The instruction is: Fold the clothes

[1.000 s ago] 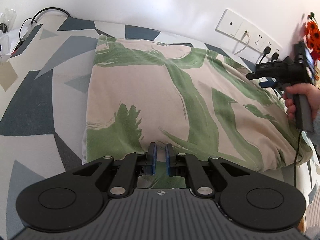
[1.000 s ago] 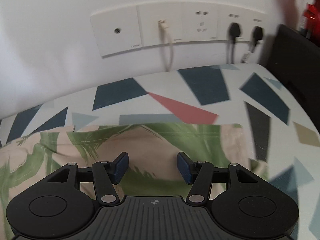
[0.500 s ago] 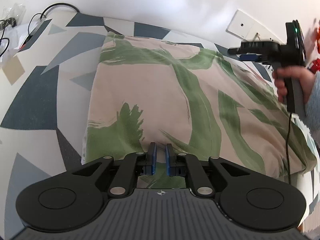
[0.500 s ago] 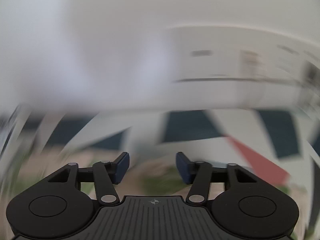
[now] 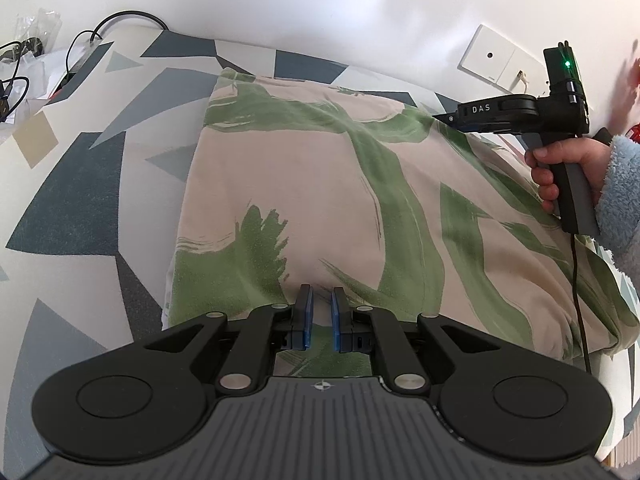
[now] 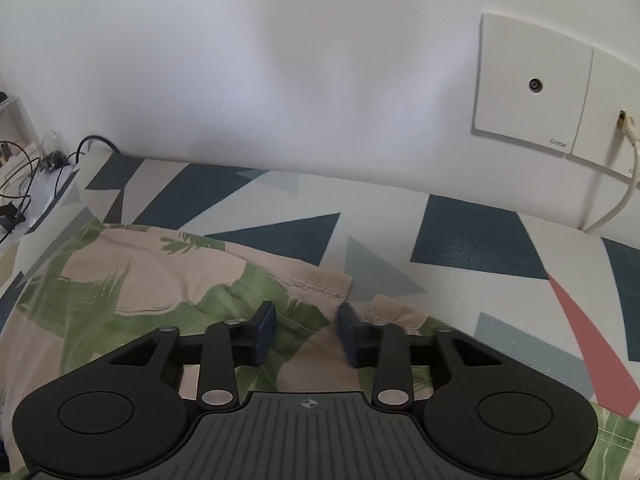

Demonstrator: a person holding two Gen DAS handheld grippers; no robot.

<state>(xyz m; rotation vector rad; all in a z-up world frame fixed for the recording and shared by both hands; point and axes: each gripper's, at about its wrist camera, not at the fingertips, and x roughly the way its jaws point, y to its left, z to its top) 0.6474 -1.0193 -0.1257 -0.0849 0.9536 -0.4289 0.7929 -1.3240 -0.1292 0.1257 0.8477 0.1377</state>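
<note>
While the left gripper (image 5: 319,312) pinches the garment's (image 5: 320,184) near hem, the right gripper's (image 6: 307,330) fingers close over the far corner; next, lift both.

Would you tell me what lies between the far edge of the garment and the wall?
In the right wrist view, only a bare strip of patterned bedsheet lies between the garment and the wall.
</note>
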